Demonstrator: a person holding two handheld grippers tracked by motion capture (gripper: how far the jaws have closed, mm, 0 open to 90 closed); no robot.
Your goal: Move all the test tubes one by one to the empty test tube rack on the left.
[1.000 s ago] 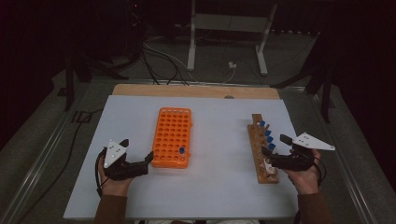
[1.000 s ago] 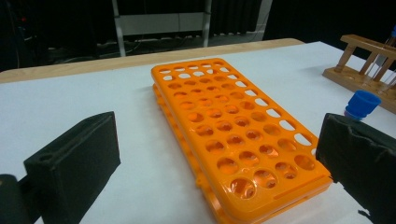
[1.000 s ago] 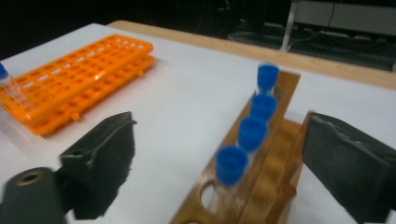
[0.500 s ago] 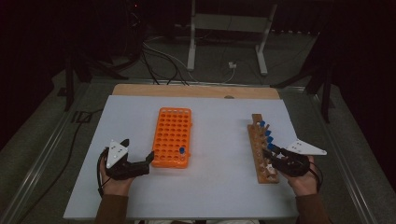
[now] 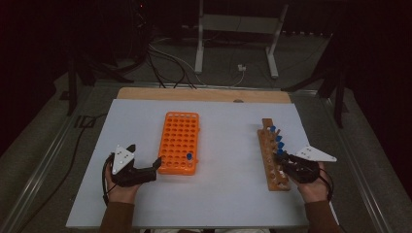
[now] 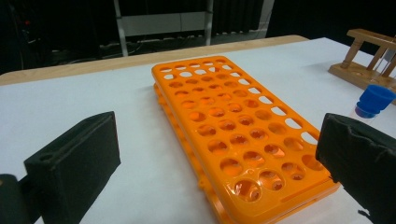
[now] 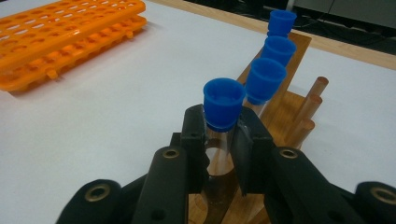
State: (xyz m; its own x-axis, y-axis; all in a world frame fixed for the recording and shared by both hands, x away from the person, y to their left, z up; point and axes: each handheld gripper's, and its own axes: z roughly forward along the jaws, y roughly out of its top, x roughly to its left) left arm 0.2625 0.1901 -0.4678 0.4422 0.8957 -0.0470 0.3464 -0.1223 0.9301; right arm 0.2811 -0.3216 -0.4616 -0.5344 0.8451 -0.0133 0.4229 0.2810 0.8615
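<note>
In front of you lies the white rectangular table top (image 5: 228, 194), with a strip of bare wood along its far edge. On its left half sits the orange plastic tube rack (image 5: 180, 142), a long grid of round holes lying lengthwise away from you. One clear tube with a blue cap (image 5: 189, 157) stands in a hole near the rack's near right corner; in the left gripper view that cap (image 6: 375, 99) rises just past your right jaw.

On the right half stands the narrow wooden tube rack (image 5: 273, 154), also lengthwise, with short wooden pegs along one side. A row of three blue-capped tubes (image 7: 273, 51) stands in it beyond the one you are working on.

Your left gripper (image 5: 145, 171) rests on the table just beside the orange rack's near left corner, its jaws spread wide with nothing between them; in its own view the rack's near end lies in the gap.

Your right gripper (image 7: 219, 140) is at the wooden rack's near part, jaws pinched on the clear glass tube with a blue cap (image 7: 224, 103), gripping the glass just below the cap. The tube stands upright, its lower end hidden behind the jaws.
</note>
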